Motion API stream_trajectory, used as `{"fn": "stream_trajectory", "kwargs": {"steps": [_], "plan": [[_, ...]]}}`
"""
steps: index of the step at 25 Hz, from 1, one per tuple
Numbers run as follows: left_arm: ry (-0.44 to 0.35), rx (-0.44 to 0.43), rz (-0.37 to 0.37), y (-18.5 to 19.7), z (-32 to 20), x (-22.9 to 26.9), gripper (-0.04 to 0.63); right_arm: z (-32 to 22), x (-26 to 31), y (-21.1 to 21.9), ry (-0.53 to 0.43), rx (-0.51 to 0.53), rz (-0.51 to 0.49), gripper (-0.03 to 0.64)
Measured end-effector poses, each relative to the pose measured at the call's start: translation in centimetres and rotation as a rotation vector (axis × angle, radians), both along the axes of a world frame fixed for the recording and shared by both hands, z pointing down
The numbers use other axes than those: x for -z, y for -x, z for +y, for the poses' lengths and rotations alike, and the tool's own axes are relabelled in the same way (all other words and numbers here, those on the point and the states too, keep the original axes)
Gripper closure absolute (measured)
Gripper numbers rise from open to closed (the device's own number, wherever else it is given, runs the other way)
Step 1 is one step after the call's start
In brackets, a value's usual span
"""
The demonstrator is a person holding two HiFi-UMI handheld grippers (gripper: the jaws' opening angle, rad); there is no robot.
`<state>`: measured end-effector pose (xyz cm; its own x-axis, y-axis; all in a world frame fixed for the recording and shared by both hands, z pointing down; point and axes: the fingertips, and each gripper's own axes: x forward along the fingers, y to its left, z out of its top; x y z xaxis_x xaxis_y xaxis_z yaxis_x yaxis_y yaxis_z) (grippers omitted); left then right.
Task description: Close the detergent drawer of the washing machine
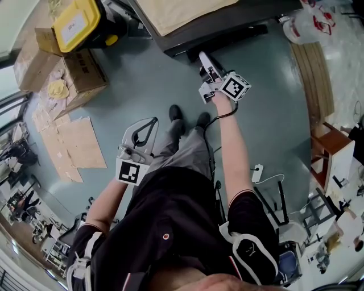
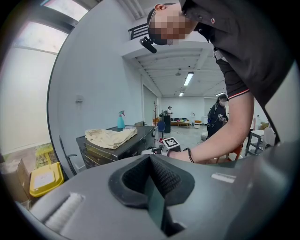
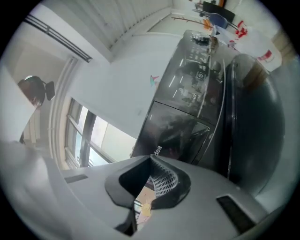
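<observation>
The dark washing machine [image 1: 219,25] stands at the top of the head view with a beige cloth [image 1: 179,11] on it. In the right gripper view its front fills the frame, rolled sideways: control panel [image 3: 197,61], round door [image 3: 255,117] and the glossy detergent drawer front [image 3: 180,133] with a logo. My right gripper [image 1: 203,57] [image 3: 151,158] is shut and empty, its tips just short of that drawer front. How far the drawer stands out I cannot tell. My left gripper [image 1: 152,121] [image 2: 150,159] hangs back near my left leg, shut on nothing.
Cardboard boxes [image 1: 74,74], a yellow bin [image 1: 77,23] and flattened cardboard [image 1: 68,145] lie to the left. A white bag [image 1: 310,23] and a wooden stool [image 1: 327,153] are at the right. A spray bottle [image 2: 121,119] stands on the machine. Another person [image 2: 218,117] stands far behind.
</observation>
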<state>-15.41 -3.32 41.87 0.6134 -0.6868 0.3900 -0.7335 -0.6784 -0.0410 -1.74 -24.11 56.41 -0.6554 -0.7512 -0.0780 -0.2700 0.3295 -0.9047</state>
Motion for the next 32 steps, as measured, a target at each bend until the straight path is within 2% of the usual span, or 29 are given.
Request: {"fn": "stream_trajectory", "kwargs": {"steps": [13, 24, 32], "plan": [[-0.036, -0.016, 0.002, -0.4, -0.4, 1.3, 0.595, 3.2, 4.4, -0.5, -0.127, 0.037, 0.351, 0.618], [-0.074, 0.025, 0.057, -0.8, -1.4, 3.3, 0.595, 6.4, 10.8, -1.5, -0.285, 0.013, 0.58, 0.618], [-0.114, 0.041, 0.082, -1.6, -2.1, 5.3, 0.595, 8.9, 15.8, -3.0, -0.397, -0.038, 0.824, 0.618]]}}
